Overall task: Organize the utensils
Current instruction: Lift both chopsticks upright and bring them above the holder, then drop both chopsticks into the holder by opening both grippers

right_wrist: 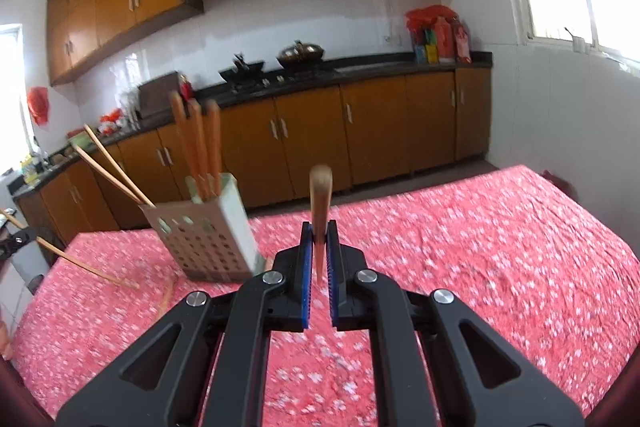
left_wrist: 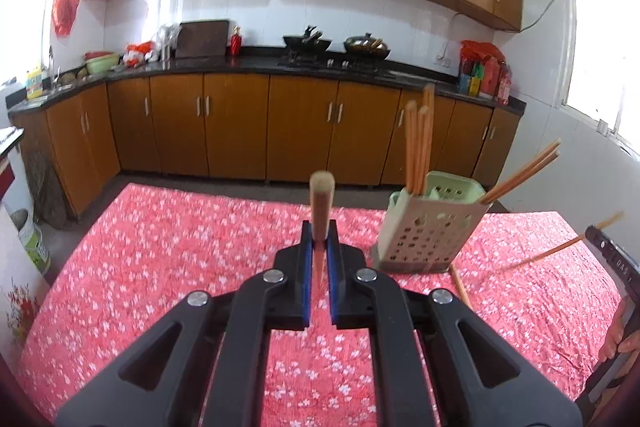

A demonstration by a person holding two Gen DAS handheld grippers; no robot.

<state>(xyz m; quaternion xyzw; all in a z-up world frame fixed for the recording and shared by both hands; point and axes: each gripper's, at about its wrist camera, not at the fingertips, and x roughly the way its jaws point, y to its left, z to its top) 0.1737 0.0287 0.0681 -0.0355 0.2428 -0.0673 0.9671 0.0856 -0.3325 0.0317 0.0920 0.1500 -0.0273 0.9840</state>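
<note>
In the left wrist view my left gripper [left_wrist: 320, 233] is shut on a wooden chopstick [left_wrist: 321, 199] that sticks out forward and upward above the table. To its right stands a pale green perforated utensil holder [left_wrist: 430, 231]; upright chopsticks [left_wrist: 418, 147] fill one side and two chopsticks [left_wrist: 524, 173] lean out the other. My right gripper [right_wrist: 320, 233] is likewise shut on a chopstick [right_wrist: 320, 195]. The holder [right_wrist: 204, 239] is to its left. A loose chopstick [left_wrist: 460, 285] lies on the cloth beside the holder's base. Each gripper shows at the other view's edge.
The table [left_wrist: 160, 247] wears a red flowered cloth. Behind it runs a dark counter [left_wrist: 240, 61] with brown cabinets, a stove and two woks [left_wrist: 366, 45]. A bucket [left_wrist: 34, 243] stands on the floor at the left. A hand [left_wrist: 624, 339] shows at the right edge.
</note>
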